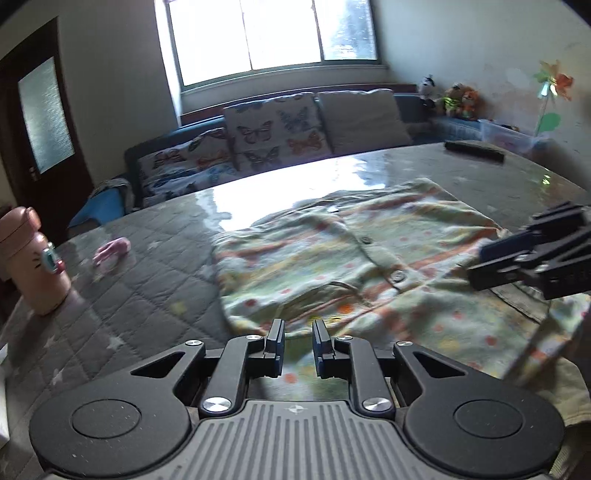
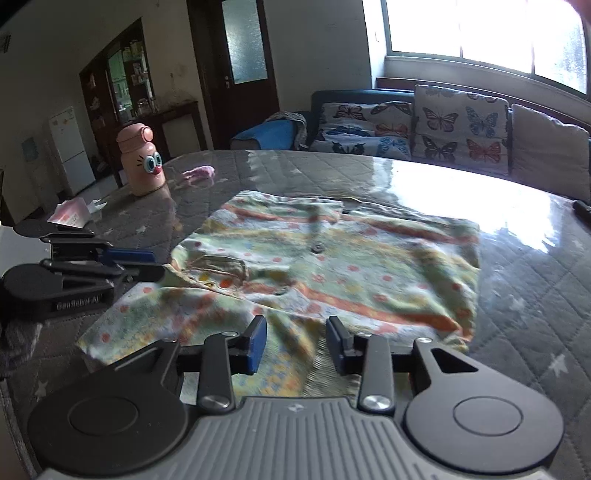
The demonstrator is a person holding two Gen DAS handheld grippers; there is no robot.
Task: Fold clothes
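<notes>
Sunlit from a wide window (image 1: 273,33), the living room holds a dark sofa (image 2: 354,99) with butterfly-print cushions (image 2: 458,125) behind a big table (image 1: 122,266) covered in grey quilted cloth with pale stars under a glossy clear sheet. Going left to right in the right wrist view: a white fridge (image 2: 70,147) stands by the far wall, a glass-fronted cabinet (image 2: 125,85) and a dark door (image 2: 245,55) behind it. On the table a pink packet of tissues (image 2: 74,214) lies at the left edge, then a pink cartoon-faced bottle (image 2: 142,162) stands upright, with a small pink object (image 2: 201,172) just beside it.

The left gripper (image 2: 146,264) comes in from the left, lying on its side; its body bears pale lettering that seems to read "GenRobot.AI", though it is blurred. In its own view the left gripper's jaws stand narrowly apart over the near hem with an open gap between the pads, gripping nothing that I can see.

The shirt (image 2: 332,266), pale green with orange stripes, dots and buttons, lies spread mid-table, its near part folded over and rumpled. The right gripper (image 2: 295,343) hovers over the near edge, its jaws parted moderately; fabric shows between the blue pads (image 2: 256,345) but they do not press on it.

A dark flat object (image 1: 474,149) lies at the table's far right, well apart from the shirt
</notes>
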